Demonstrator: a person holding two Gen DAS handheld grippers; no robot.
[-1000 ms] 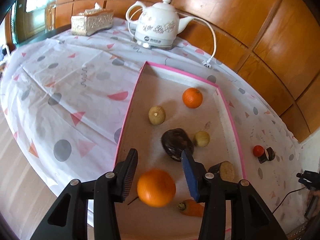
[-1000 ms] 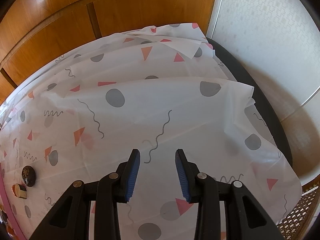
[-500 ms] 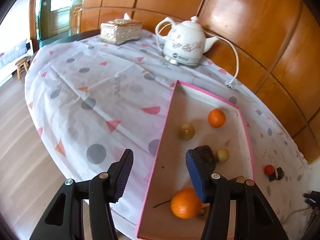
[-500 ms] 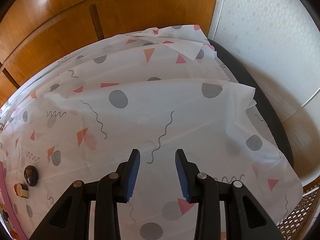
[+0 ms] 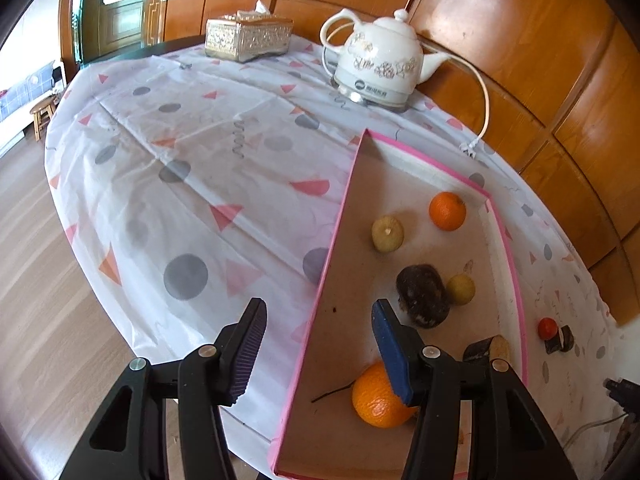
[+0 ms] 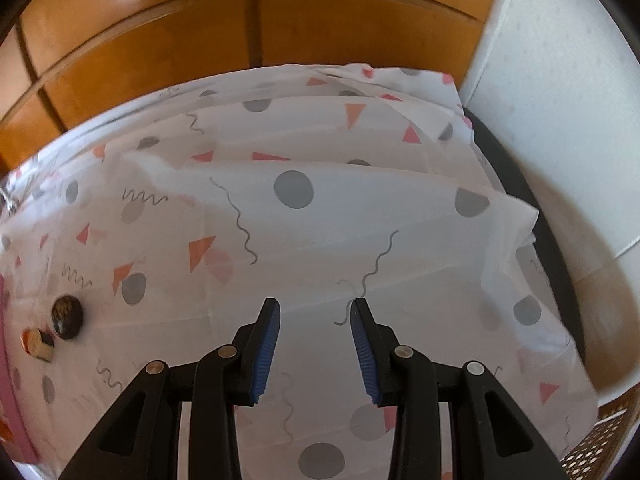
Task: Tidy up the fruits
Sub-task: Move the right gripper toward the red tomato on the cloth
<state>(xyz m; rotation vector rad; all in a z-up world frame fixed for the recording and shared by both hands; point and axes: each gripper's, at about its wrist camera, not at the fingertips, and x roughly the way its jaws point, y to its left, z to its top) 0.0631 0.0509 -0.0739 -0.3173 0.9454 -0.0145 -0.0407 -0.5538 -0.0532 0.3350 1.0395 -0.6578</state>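
Nearest to the left wrist camera, the left gripper [image 5: 318, 344] stands with its jaws apart and nothing between them; they have just been opening. Its left finger hangs over the patterned tablecloth [image 5: 208, 184] and its right finger over the pink-edged tray [image 5: 316, 308], so the tray's left rim runs between the two. Just below the right finger, a large orange [image 5: 374, 400] lies on the tray floor, partly hidden by that finger, with a thin dark stem beside it. Further in the tray there is a dark brown fruit [image 5: 422, 294] touching a small yellow fruit [image 5: 462, 289], then a pale yellow round fruit [image 5: 387, 233], and near the far corner a smaller orange [image 5: 447, 211]. Outside the tray on the right, a small red fruit [image 5: 547, 328] lies on the cloth next to a dark piece. At the far side stand a white electric kettle [image 5: 378, 68] and a tissue box [image 5: 248, 38].

On the right wrist view, the right gripper [image 6: 314, 346] holds nothing; its jaws stand narrow with a clear gap, above bare cloth. Far to its left lies a dark round fruit [image 6: 67, 315].
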